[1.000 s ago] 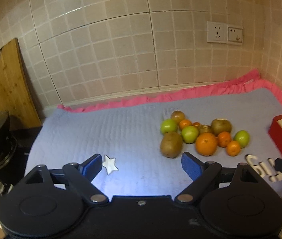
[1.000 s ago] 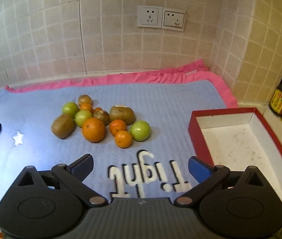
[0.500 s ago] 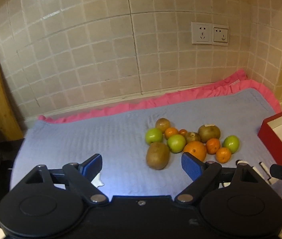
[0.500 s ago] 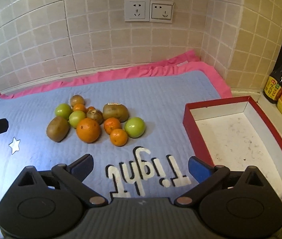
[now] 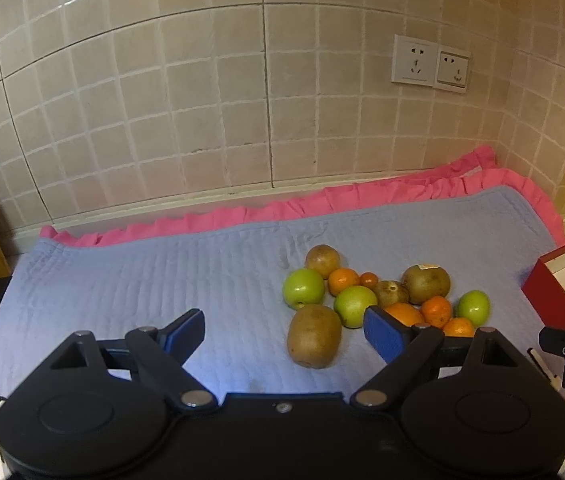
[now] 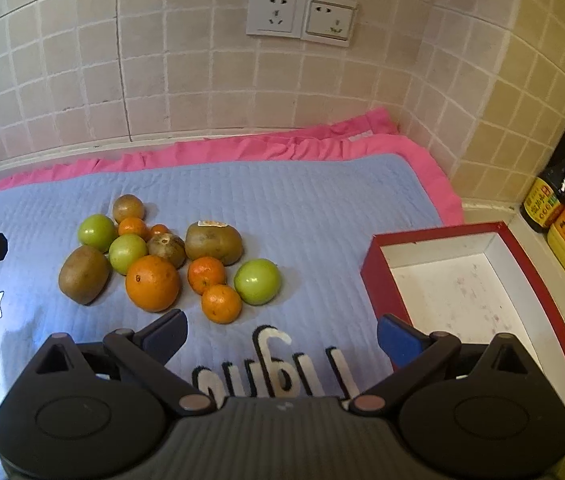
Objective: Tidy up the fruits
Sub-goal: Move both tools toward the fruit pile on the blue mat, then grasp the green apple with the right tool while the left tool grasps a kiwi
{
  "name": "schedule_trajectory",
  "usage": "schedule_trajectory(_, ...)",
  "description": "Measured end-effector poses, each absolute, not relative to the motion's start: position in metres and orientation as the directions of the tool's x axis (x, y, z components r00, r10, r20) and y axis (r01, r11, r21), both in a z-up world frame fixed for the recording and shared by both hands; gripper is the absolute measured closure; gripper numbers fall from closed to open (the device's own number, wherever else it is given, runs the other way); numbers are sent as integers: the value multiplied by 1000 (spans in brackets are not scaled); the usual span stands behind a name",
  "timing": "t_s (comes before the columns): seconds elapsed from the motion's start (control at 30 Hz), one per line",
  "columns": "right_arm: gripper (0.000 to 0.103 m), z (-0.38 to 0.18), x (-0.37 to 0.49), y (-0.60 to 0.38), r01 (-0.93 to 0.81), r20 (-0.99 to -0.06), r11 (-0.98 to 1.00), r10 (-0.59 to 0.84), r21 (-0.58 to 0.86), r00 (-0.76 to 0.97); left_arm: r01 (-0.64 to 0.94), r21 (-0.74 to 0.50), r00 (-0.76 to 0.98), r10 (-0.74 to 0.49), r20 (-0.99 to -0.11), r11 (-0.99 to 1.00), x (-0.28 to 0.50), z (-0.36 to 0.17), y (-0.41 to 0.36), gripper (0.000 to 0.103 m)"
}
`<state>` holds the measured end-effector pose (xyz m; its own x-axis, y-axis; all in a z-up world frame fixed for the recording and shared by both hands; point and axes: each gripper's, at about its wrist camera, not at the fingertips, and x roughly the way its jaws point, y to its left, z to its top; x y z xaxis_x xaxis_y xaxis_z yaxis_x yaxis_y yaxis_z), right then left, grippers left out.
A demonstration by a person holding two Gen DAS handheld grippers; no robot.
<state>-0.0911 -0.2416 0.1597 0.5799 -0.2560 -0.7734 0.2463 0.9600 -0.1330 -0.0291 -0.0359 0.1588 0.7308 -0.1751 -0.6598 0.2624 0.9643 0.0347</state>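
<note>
Nothing sorted yet: fruit pile (image 6: 162, 256) all sits clustered on the blue mat (image 6: 322, 200), red box (image 6: 482, 280) empty, my left gripper (image 5: 282, 332) and right gripper (image 6: 280, 332) both wide open, holding nothing.

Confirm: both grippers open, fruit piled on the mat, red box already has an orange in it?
Not quite. The red box is empty in the right wrist view; every orange is in the fruit pile on the mat. Left gripper and right gripper are open.
</note>
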Motion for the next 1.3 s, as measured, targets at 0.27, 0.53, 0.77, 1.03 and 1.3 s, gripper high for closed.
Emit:
schedule_trajectory(0.27, 1, 153, -75, -238, 197, -779, 965, -255, -171, 572, 245, 7, 718, -177, -673, 969, -21, 147, -36, 0)
schedule_trajectory(0.53, 1, 144, -71, -248, 162, -783, 967, -255, -197, 567, 211, -19, 716, -168, -678, 977, -23, 136, -44, 0)
schedule_trajectory(0.77, 1, 136, -70, -261, 159, -798, 973, -226, -165, 559, 217, 11, 710, -150, -688, 976, -26, 133, -59, 0)
schedule_trajectory(1.03, 1, 136, -68, -271, 182, -813, 975, -206, -125, 544, 241, -7, 694, -177, -698, 970, -23, 128, -63, 1)
schedule_trajectory(1.3, 4, 136, -61, -289, 235, -793, 961, -254, -144, 553, 275, 32, 693, -175, -699, 961, -2, 117, -50, 1)
